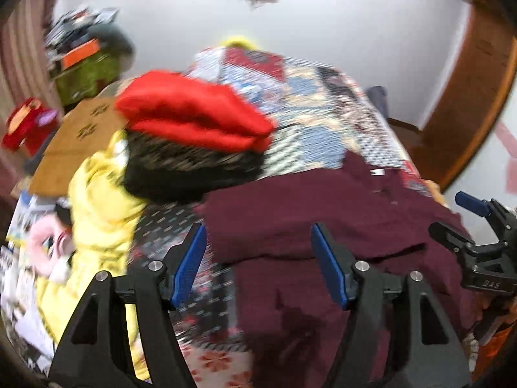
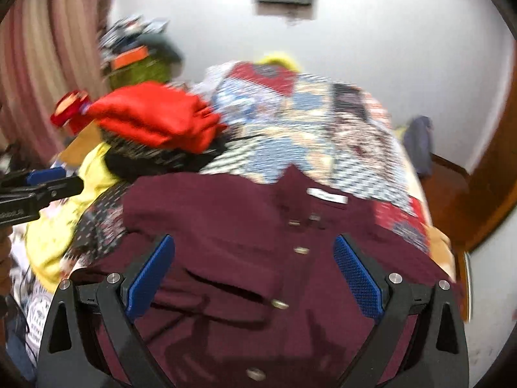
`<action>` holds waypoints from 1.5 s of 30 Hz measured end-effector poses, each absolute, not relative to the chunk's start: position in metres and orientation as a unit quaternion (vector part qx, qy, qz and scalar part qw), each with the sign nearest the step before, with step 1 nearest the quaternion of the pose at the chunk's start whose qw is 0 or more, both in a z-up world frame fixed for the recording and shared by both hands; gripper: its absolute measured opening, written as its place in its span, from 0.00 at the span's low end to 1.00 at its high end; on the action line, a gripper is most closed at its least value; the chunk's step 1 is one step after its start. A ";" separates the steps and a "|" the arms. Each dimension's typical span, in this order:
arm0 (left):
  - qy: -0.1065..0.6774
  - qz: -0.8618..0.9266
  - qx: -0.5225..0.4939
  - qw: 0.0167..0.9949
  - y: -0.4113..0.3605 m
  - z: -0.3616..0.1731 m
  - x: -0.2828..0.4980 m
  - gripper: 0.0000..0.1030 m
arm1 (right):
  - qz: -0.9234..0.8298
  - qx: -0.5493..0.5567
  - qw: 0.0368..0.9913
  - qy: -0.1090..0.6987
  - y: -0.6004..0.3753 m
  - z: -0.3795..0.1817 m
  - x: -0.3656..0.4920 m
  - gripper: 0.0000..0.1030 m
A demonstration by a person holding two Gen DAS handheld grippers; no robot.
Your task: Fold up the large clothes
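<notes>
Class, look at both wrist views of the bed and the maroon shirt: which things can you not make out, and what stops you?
- Maroon shirt: lower part hidden behind the fingers, both views.
- Collar label: wording blurred, right wrist view.
- Dark garment under the red one: mostly covered, smeared.
- Shelf clutter: motion blur.

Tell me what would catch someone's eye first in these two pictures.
The maroon shirt fills the foreground, spread buttons-up on the patchwork bedspread. Behind it to the left, a bright red garment tops a pile of clothes. Both tongs, left and right, hang open above the shirt.
</notes>
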State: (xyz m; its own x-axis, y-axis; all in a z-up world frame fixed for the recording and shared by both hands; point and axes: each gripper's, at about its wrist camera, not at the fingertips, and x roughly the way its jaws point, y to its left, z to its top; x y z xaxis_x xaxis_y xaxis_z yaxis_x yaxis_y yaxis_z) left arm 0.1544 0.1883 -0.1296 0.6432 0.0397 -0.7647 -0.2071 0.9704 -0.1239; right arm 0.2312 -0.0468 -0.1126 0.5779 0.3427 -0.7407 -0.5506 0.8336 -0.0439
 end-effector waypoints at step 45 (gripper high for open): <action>0.486 0.127 -0.127 0.855 0.236 -0.201 0.140 0.64 | 0.340 -0.182 0.831 0.401 0.036 -0.119 0.284 0.11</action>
